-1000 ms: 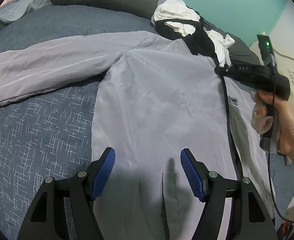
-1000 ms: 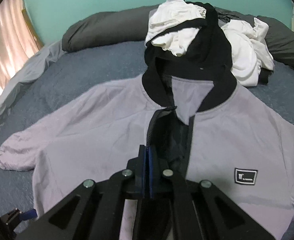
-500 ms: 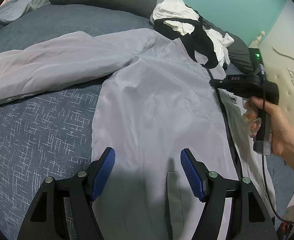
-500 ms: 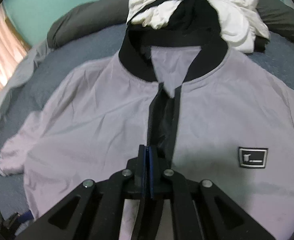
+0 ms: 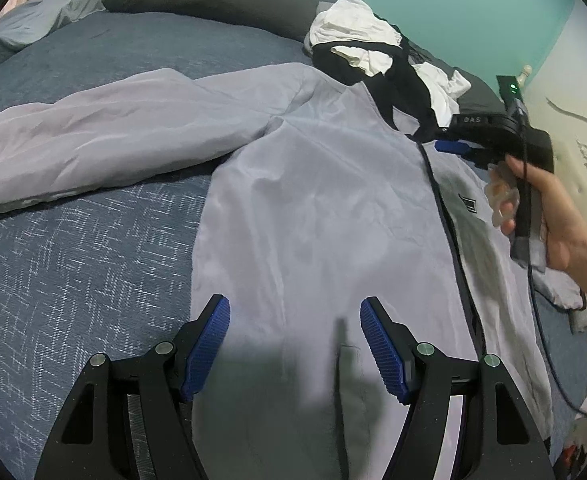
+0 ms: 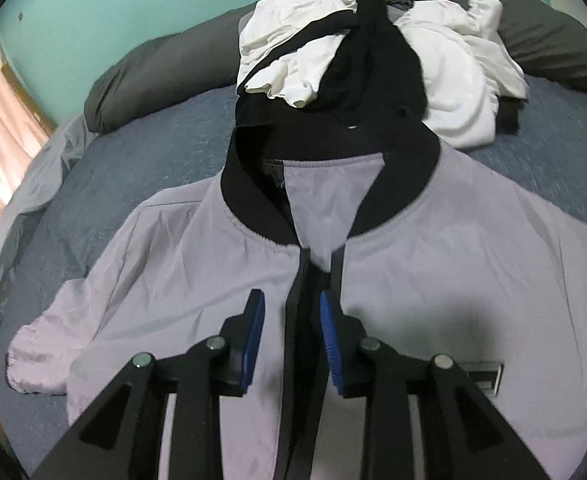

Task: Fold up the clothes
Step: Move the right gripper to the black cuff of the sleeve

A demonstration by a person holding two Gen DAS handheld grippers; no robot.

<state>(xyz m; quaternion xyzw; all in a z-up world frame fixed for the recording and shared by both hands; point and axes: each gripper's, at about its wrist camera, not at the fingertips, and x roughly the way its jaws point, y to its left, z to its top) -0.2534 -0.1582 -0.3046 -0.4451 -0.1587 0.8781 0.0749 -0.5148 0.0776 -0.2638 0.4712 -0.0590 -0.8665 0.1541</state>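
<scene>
A light grey jacket (image 5: 325, 208) with a black collar (image 6: 245, 200) lies front-up on the bed, its left sleeve (image 5: 93, 148) spread out to the side. My left gripper (image 5: 295, 320) hangs open over the jacket's lower front, with nothing between its blue pads. My right gripper (image 6: 291, 312) is just below the collar and its jaws are opening. The dark zipper edge (image 6: 295, 320) stands loose between them, and the pads are off it. In the left wrist view a hand (image 5: 553, 216) holds the right gripper (image 5: 449, 146) at the jacket's chest.
A pile of white and black clothes (image 6: 373, 60) sits right behind the collar, against a dark grey pillow (image 6: 153, 80). The blue bedcover (image 5: 73, 260) lies bare to the left of the jacket. A cable (image 5: 541, 320) trails from the right gripper. A cream headboard (image 5: 581, 140) stands at the right.
The right gripper's jaws, shut on the zipper edge before, have parted and let it go. That gripper has shifted up the jacket's front towards the collar. The left gripper has stayed still.
</scene>
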